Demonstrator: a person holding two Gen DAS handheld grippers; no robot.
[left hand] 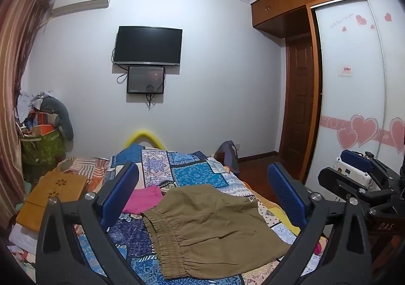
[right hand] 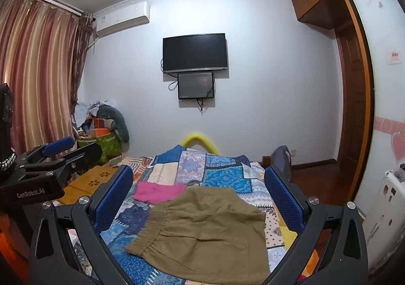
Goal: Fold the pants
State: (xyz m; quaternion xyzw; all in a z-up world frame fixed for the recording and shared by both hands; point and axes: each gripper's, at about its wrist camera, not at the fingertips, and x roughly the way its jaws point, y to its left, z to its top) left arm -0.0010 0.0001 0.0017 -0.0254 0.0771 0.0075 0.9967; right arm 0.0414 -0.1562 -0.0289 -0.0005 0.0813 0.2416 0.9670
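Observation:
Olive-brown pants (left hand: pixel 210 229) with an elastic waistband lie folded on the patchwork bedspread (left hand: pixel 192 168), waistband toward the near left. They also show in the right wrist view (right hand: pixel 207 231). My left gripper (left hand: pixel 202 191) is open and empty, held above the pants. My right gripper (right hand: pixel 200 188) is open and empty, also above the pants. The right gripper shows at the right edge of the left wrist view (left hand: pixel 359 173), and the left gripper at the left edge of the right wrist view (right hand: pixel 58 153).
A pink garment (left hand: pixel 146 198) lies just beyond the pants. A wooden lap tray (left hand: pixel 53 196) sits at the bed's left edge. A cluttered pile (left hand: pixel 40 128) stands by the curtain. A wardrobe (left hand: pixel 354 82) is at right, a TV (left hand: pixel 148 45) on the far wall.

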